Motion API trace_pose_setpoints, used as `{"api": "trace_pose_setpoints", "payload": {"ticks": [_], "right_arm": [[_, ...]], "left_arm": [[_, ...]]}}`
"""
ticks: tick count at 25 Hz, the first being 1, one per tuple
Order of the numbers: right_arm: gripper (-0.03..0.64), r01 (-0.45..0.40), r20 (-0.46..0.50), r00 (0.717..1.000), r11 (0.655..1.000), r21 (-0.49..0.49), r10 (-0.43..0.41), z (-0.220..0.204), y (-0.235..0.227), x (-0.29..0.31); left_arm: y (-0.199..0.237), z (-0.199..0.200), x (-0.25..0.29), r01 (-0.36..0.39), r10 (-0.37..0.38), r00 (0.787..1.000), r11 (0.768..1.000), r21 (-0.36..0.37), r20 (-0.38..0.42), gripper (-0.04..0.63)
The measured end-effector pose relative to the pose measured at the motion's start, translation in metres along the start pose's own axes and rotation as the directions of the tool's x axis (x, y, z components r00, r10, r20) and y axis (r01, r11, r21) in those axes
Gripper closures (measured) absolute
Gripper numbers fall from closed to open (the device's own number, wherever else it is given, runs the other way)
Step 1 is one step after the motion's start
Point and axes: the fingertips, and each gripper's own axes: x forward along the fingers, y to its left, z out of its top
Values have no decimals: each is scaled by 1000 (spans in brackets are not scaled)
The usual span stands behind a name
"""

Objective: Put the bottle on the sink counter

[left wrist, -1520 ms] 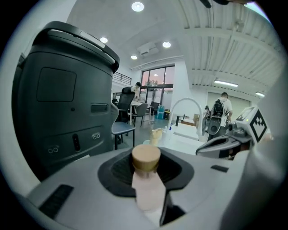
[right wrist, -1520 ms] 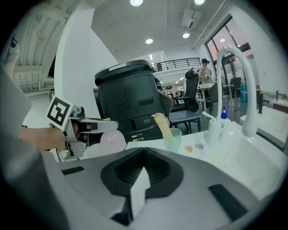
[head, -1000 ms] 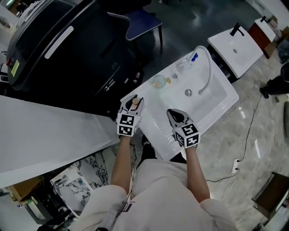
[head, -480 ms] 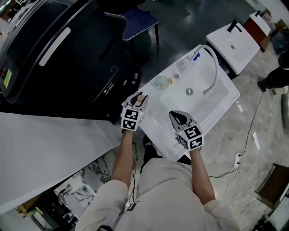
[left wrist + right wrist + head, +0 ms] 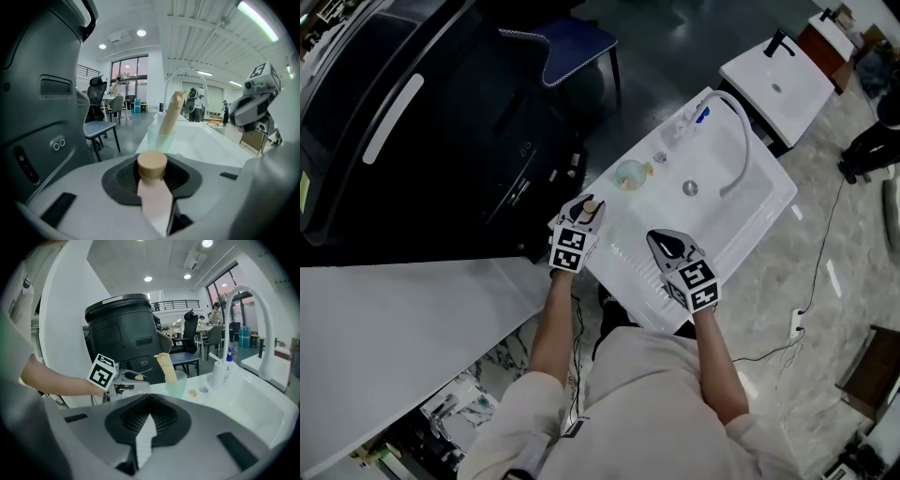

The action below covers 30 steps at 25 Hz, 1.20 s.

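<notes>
Bottle (image 5: 153, 187), pale pink with a round tan cap, is pinched just below the cap between the pads of the left hand-held gripper (image 5: 586, 208). It is over the left edge of the white counter (image 5: 628, 246), toward the near corner. Whether its base touches the counter cannot be told. Compared with a second ago, this hand-held gripper sits slightly farther along that edge, closer to the cup, with the same hold. The right hand-held gripper (image 5: 668, 246) lies much where it was, above the ribbed near part of the counter. Its jaws stand a narrow slit apart with nothing between them.

The counter has a basin with a drain (image 5: 690, 188) and a tall curved white faucet (image 5: 737, 141). A pale green cup (image 5: 629, 173) with a tan tube (image 5: 170, 114) standing in it sits by the left edge, beyond the bottle. A pump bottle (image 5: 699, 119) with a blue top is at the far corner. Left of the counter stands a big black machine (image 5: 441, 122), with a blue-seated chair (image 5: 572, 45) beyond it. A second white sink (image 5: 778, 80) shows at upper right, over pale marbled floor (image 5: 769, 309).
</notes>
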Motion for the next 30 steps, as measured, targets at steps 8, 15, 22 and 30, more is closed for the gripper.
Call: {"api": "trace_pose_setpoints", "payload": {"ticks": [8, 15, 22, 30], "right_arm": [[612, -1, -5, 1000, 1000, 13, 1, -2, -2, 1], [612, 2, -9, 1000, 1000, 23, -2, -7, -6, -4], [612, -5, -6, 1000, 1000, 30, 5, -14, -7, -9], [612, -7, 1, 1000, 999, 38, 7, -16, -9, -17]], "left_arm": [[-10, 0, 2, 33, -31, 999, 997, 65, -27, 479], [-14, -3, -3, 32, -32, 999, 996, 89, 7, 479], [-14, -5, -3, 11, -14, 1000, 996, 85, 27, 479], [-11, -7, -2, 3, -5, 999, 999, 53, 38, 476]]}}
